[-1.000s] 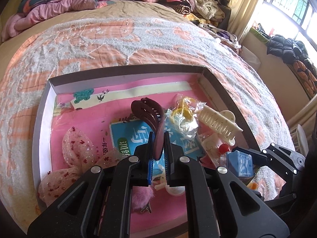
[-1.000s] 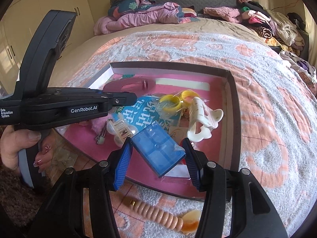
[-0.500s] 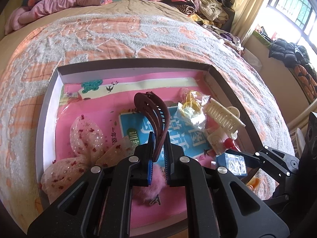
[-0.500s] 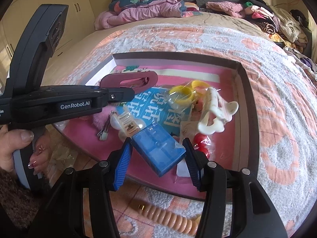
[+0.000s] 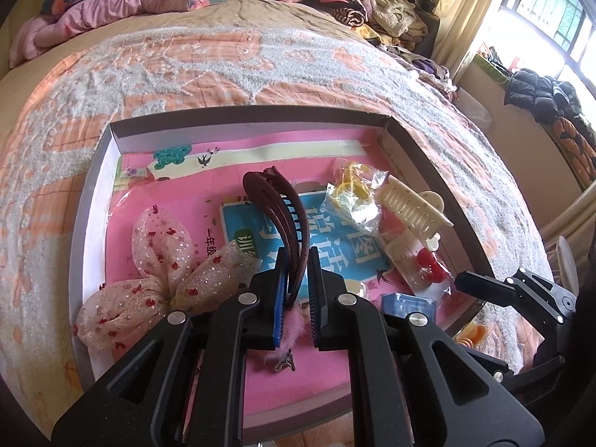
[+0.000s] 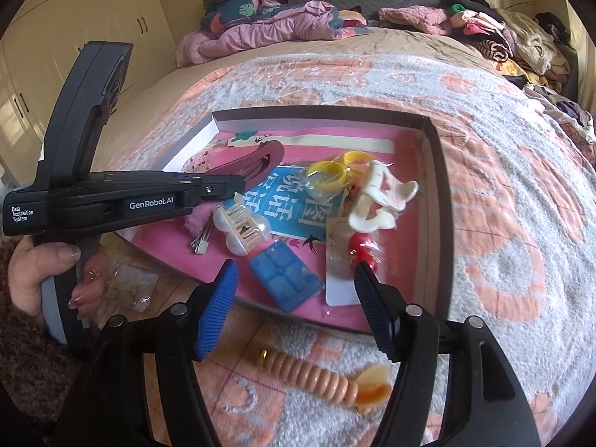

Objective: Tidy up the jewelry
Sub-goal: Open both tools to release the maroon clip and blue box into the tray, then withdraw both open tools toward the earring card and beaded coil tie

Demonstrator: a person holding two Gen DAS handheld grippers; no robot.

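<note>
1. The left tongs (image 5: 297, 279) are closed on a dark red hair clip (image 5: 275, 216), which is held above the box (image 5: 238, 115) on the bed (image 5: 186, 63).
2. The right tongs (image 6: 294, 298) have just been opening; nothing is gripped.
3. A blue case (image 6: 285, 277) is lying in the box, apart from both pads.

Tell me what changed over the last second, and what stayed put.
The right gripper has just been opening its jaws and let go of the blue plastic box, which now lies flat in the tray clear of both pads. The left gripper stays clamped on the dark red hair clip. The white claw clip and the other tray items have not moved.
</note>
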